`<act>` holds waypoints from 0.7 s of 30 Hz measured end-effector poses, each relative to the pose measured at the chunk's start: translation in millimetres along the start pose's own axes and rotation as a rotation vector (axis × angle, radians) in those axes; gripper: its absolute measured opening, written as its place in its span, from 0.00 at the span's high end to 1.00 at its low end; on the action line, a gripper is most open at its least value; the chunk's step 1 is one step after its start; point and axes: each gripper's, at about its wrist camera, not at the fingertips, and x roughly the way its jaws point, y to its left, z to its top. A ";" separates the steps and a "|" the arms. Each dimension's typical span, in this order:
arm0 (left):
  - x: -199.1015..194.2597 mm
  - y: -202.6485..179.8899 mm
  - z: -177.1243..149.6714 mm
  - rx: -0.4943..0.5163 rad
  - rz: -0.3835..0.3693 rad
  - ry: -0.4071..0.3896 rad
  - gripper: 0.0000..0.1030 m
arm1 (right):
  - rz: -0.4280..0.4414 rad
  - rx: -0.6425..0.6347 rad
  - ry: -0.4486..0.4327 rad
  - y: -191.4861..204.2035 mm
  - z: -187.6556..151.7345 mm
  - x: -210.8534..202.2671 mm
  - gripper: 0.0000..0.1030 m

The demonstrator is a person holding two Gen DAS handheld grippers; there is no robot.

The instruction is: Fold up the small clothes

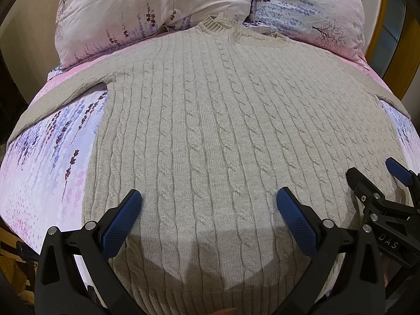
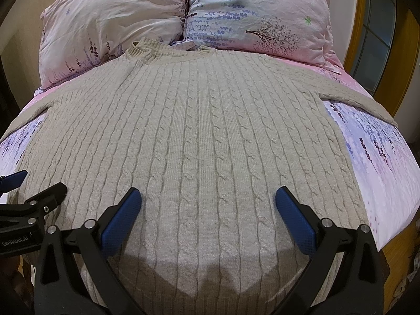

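Observation:
A beige cable-knit sweater (image 1: 210, 120) lies flat on the bed, collar (image 1: 218, 25) toward the pillows, sleeves spread out to both sides. It also fills the right wrist view (image 2: 199, 131). My left gripper (image 1: 208, 210) is open and empty, held just above the sweater's lower left part near the hem. My right gripper (image 2: 207, 207) is open and empty above the lower right part. The right gripper also shows at the right edge of the left wrist view (image 1: 378, 176), and the left gripper shows at the left edge of the right wrist view (image 2: 39, 183).
Two floral pillows (image 1: 157, 13) (image 1: 309, 15) lean at the head of the bed. The pink and lilac floral sheet (image 1: 52, 157) shows on both sides of the sweater. A yellow wooden frame (image 2: 354, 39) with a window stands at the right.

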 end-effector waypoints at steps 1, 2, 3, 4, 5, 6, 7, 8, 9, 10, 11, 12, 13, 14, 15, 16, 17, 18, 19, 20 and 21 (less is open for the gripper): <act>0.3 -0.2 0.3 0.000 0.000 0.002 0.01 | 0.000 0.000 0.002 0.1 -0.1 0.0 0.02; 0.5 -0.5 -0.4 0.001 0.000 0.003 0.01 | 0.000 0.000 0.005 -0.2 1.3 1.7 0.02; 1.1 -0.7 0.1 0.001 -0.001 0.005 0.01 | 0.000 0.000 0.007 0.0 1.5 1.8 0.02; 1.2 -0.7 0.2 0.002 -0.001 0.006 0.01 | 0.001 -0.001 0.010 -0.1 1.9 2.0 0.02; 1.3 -1.2 0.2 0.001 0.000 0.007 0.01 | 0.001 -0.001 0.012 0.2 2.1 2.3 0.02; 1.3 -1.3 0.0 0.001 0.000 0.007 0.01 | 0.001 -0.002 0.016 0.3 2.3 2.4 0.02; 1.3 -1.4 0.1 0.002 0.000 0.009 0.01 | 0.001 -0.002 0.017 0.3 2.5 2.5 0.02; 1.3 -1.3 0.5 0.002 0.000 0.010 0.01 | 0.002 -0.003 0.019 0.2 2.7 2.6 0.02; 1.3 -1.3 0.4 0.002 0.000 0.011 0.01 | 0.002 -0.004 0.022 0.6 3.2 2.7 0.02; 1.3 -1.5 0.4 0.004 0.000 0.014 0.01 | 0.003 -0.006 0.028 0.5 3.8 2.7 0.02; 1.5 -1.3 0.3 0.005 0.000 0.017 0.01 | 0.004 -0.007 0.036 0.3 4.9 3.3 0.02; 1.9 -0.9 0.8 0.005 -0.001 0.021 0.01 | 0.005 -0.009 0.044 0.1 5.6 3.6 0.02; 2.1 -0.9 1.1 0.006 -0.001 0.025 0.01 | 0.006 -0.013 0.056 0.2 6.7 4.5 0.02; 2.7 -1.3 1.7 0.007 0.000 0.029 0.01 | 0.006 -0.015 0.062 0.6 7.2 5.1 0.02; 2.9 -1.1 2.0 0.008 -0.002 0.033 0.01 | 0.010 -0.020 0.077 0.7 8.6 5.8 0.02; 3.1 -1.2 2.4 0.010 -0.002 0.039 0.01 | 0.013 -0.024 0.086 0.5 9.4 6.2 0.02; 3.8 -1.7 3.3 0.011 -0.002 0.042 0.01 | 0.019 -0.030 0.096 0.3 10.7 6.5 0.02; 4.0 -1.9 3.5 0.013 -0.003 0.044 0.01 | 0.025 -0.037 0.109 0.1 12.3 7.2 0.02; 4.0 -2.0 3.6 0.016 -0.004 0.044 0.01 | 0.040 -0.055 0.128 -0.4 14.5 8.6 0.02; 4.3 -2.0 4.2 0.018 -0.005 0.045 0.01 | 0.047 -0.065 0.133 -0.6 16.0 9.2 0.02; 4.6 -1.9 4.8 0.022 -0.006 0.048 0.01 | 0.065 -0.087 0.137 -1.3 17.2 10.5 0.02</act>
